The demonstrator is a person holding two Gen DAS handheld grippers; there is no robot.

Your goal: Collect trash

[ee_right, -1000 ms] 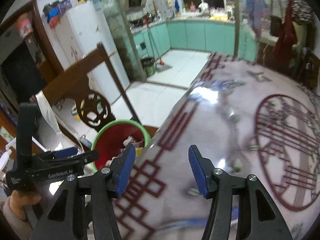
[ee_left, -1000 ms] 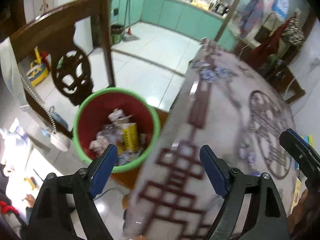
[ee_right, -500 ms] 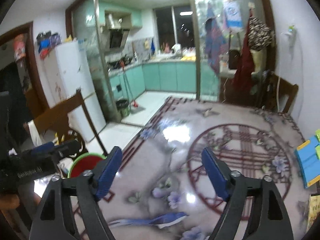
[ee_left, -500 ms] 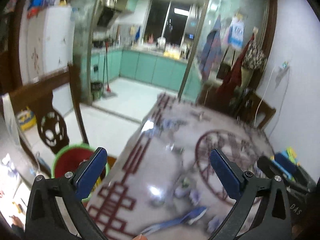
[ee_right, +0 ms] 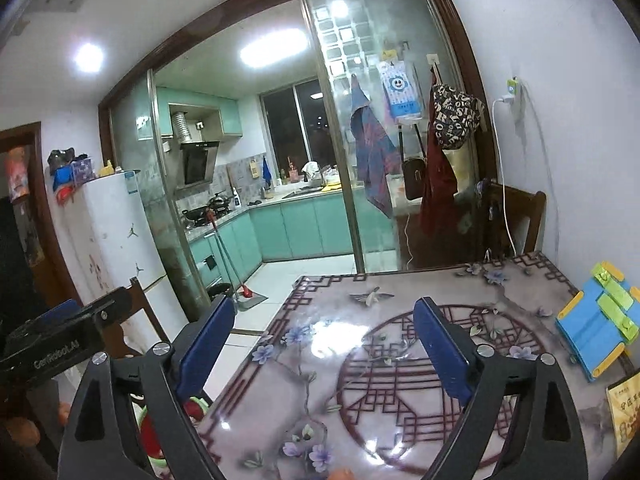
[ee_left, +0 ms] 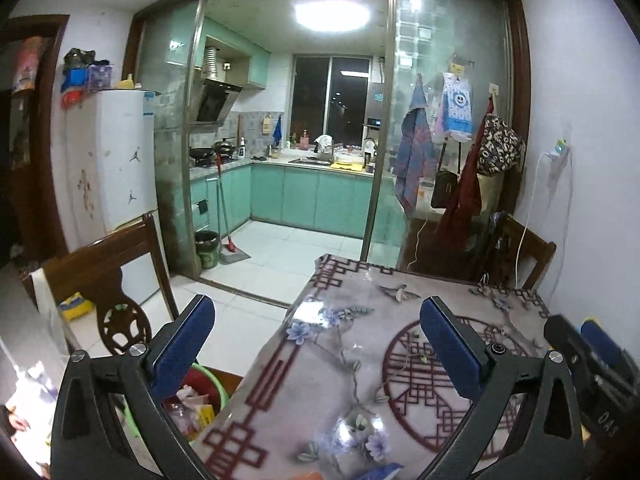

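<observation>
A green-rimmed red bin holding wrappers and other trash stands on the floor beside the table's left edge; part of it also shows in the right wrist view. My left gripper is open and empty, held level above the near edge of the patterned table. My right gripper is open and empty too, above the same table. Each gripper shows at the edge of the other's view.
A wooden chair stands left of the bin. A blue and yellow folded stand and a yellow packet lie at the table's right edge. Another chair stands beyond the far end. A fridge and kitchen lie behind.
Both grippers have tilted up from looking down at the bin and table edge to looking level across the table toward the kitchen. Both stayed open and empty.
</observation>
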